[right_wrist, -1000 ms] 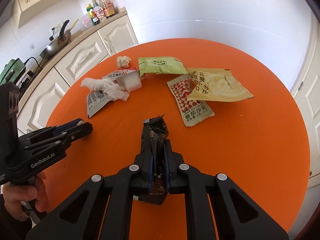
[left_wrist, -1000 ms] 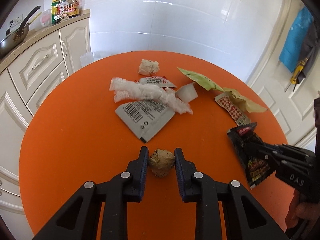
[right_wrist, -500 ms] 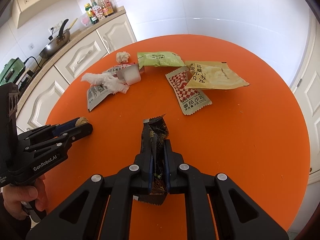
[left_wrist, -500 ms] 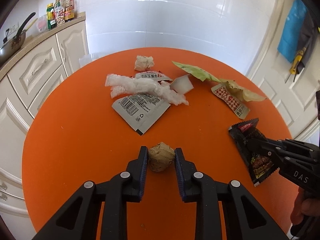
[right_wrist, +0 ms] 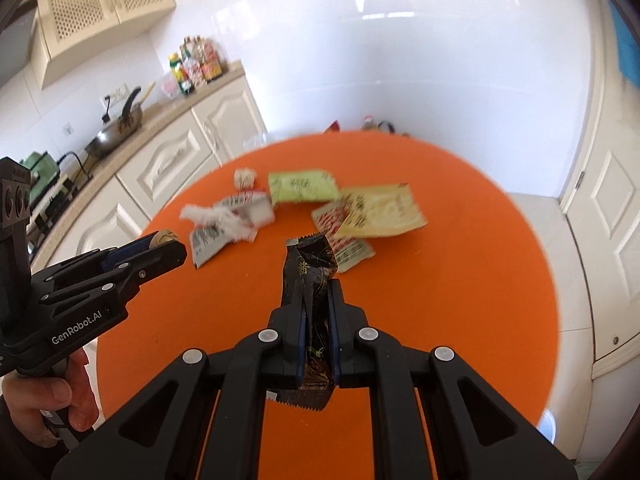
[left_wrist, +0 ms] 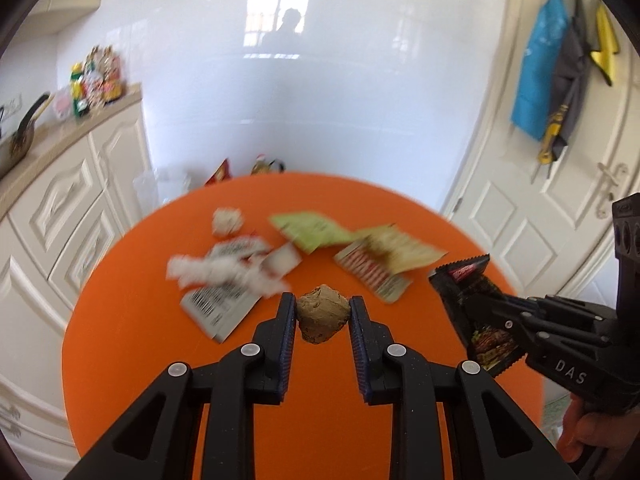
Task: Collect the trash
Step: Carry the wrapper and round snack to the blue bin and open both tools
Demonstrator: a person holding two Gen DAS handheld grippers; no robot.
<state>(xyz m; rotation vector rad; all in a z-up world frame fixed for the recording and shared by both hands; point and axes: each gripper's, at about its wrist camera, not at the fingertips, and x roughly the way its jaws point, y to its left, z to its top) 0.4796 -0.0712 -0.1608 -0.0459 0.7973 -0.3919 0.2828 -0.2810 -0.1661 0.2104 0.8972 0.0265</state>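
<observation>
- Currently both grippers are loaded and off the desk (left_wrist: 132,320).
- Left gripper (left_wrist: 323,314): jaws clamped on a crumpled brown wad (left_wrist: 321,314), pinched near the tips, clear of the orange top.
- Right gripper (right_wrist: 316,316): jaws together on a black sachet (right_wrist: 310,276), gripped around mid-length, top end sticking out past the tips, bottom end hanging below.
- Remaining trash on the desk, all in one cluster toward the far side: white crumpled ball (right_wrist: 245,177), green packet (right_wrist: 302,186), yellow packet (right_wrist: 380,212), red-and-white sachet (right_wrist: 344,240), white shredded tissue (right_wrist: 218,218) over a grey barcode packet (left_wrist: 218,310), plus a small white-and-red packet beside them that is too blurred in both views to read.
- No bin is visible in either view, so I can't tell where the drop point is.
- Step in hand, my read: carry both items to the bin.
- Doing it well:
  - Keep squeeze constant on the wad; it sits at the tips only, so any slack drops it.
  - Sachet is limp; avoid swinging, the loose ends can catch on the desk edge.
  - Keep the two grippers apart in transit; they are near each other now.
  - Release only once over the bin opening, one side at a time.
</observation>
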